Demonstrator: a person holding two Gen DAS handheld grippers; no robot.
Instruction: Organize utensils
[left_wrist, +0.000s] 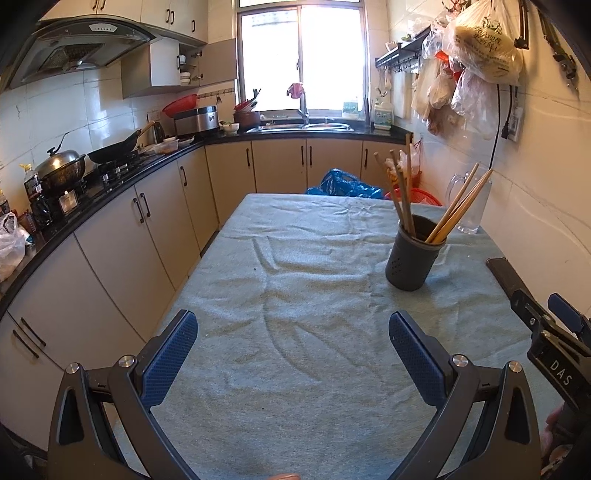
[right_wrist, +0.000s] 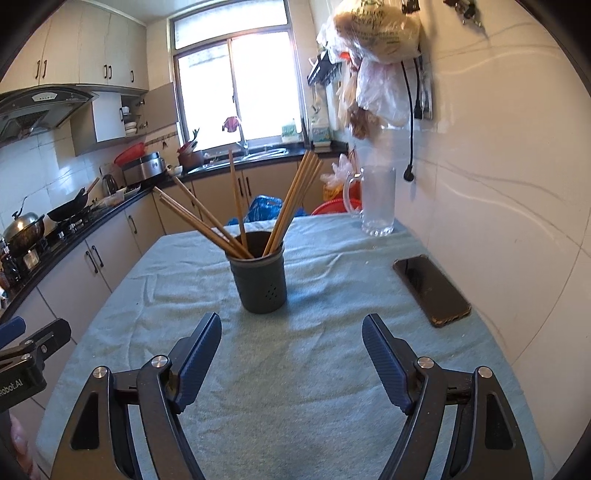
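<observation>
Kitchen counters with beige cabinet doors curve along your left and under the bright window ahead, and your work surface is the long table draped in a wrinkled pale green towel cloth (right_wrist: 332, 369), pushed against the white tiled wall on your right. At the far right corner of that cloth stands a clear glass mug with a handle (right_wrist: 376, 201), and nearer you, by the wall, a dark smartphone (right_wrist: 430, 290) lies flat, screen up. The dark grey cylindrical utensil holder (right_wrist: 263, 280) stands upright on the cloth straight ahead of your right gripper (right_wrist: 291, 332), well clear of its tips. Its bundle of long wooden chopsticks (right_wrist: 291, 206) fans out, some leaning left, some right. Your right gripper hangs released, blue pads spread wide over bare cloth with nothing between them. Your left gripper (left_wrist: 293, 328) is likewise spread and empty, the holder ahead and to its right.
</observation>
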